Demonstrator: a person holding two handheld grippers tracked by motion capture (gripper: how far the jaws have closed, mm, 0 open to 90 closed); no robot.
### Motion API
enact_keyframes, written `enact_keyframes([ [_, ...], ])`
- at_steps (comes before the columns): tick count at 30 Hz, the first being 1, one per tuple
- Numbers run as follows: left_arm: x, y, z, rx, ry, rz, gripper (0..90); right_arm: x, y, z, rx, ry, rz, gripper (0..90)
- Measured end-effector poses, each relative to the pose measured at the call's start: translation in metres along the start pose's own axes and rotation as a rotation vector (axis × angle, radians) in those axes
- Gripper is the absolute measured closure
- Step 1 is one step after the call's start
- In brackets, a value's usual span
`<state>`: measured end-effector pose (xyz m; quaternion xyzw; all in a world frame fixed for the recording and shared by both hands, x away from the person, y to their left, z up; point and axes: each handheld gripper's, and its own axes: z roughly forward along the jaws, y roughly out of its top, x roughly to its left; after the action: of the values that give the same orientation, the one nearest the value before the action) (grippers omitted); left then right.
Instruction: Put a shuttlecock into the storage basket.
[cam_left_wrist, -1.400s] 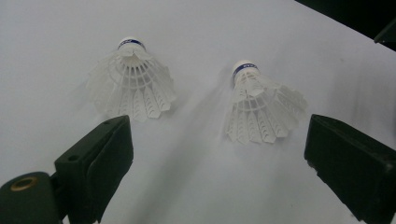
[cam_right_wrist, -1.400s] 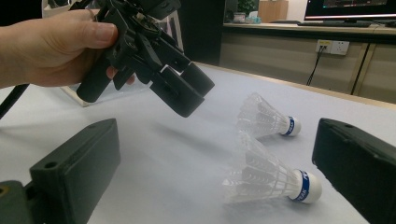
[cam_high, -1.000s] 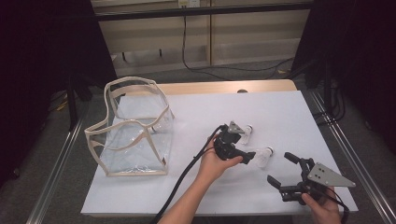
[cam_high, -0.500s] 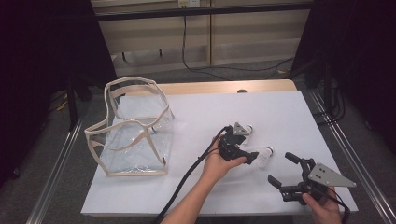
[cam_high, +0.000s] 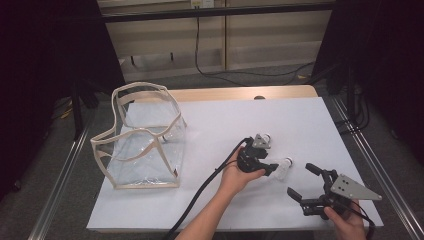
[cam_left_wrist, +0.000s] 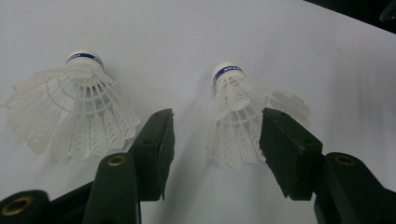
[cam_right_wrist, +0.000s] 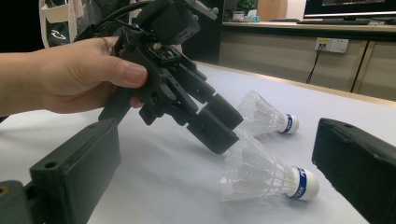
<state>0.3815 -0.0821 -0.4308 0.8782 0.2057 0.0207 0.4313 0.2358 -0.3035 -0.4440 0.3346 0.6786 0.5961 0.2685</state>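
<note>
Two white plastic shuttlecocks lie on the white table (cam_high: 300, 115). The near shuttlecock (cam_high: 283, 166) (cam_left_wrist: 236, 107) (cam_right_wrist: 271, 177) has its skirt between the jaws of my left gripper (cam_high: 272, 167) (cam_left_wrist: 217, 121), which a hand tilts down onto it. These jaws have just been closing. One pad is at the skirt's edge and the other stands off it, so the gripper is open. The far shuttlecock (cam_high: 265, 137) (cam_left_wrist: 77, 112) (cam_right_wrist: 268, 116) lies free beside it. My right gripper (cam_high: 301, 180) (cam_right_wrist: 219, 154) stays wide open and holds nothing, to the right of the near shuttlecock.
A transparent bag with beige trim (cam_high: 142, 140) stands open on the table's left side. The left gripper's black cable (cam_high: 200, 200) runs back to the front edge. A wooden strip (cam_high: 225, 93) borders the table's far edge.
My left gripper's jaws have narrowed around the near shuttlecock's skirt, and the hand has shifted slightly. The right gripper has stayed where it was.
</note>
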Motion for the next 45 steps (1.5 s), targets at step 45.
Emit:
enact_keyframes([
  [45, -0.001, -0.003, 0.028, -0.045, -0.03, -0.029, 55.2, 0.0, 0.0, -0.001, -0.004, 0.0, 0.004, 0.8],
])
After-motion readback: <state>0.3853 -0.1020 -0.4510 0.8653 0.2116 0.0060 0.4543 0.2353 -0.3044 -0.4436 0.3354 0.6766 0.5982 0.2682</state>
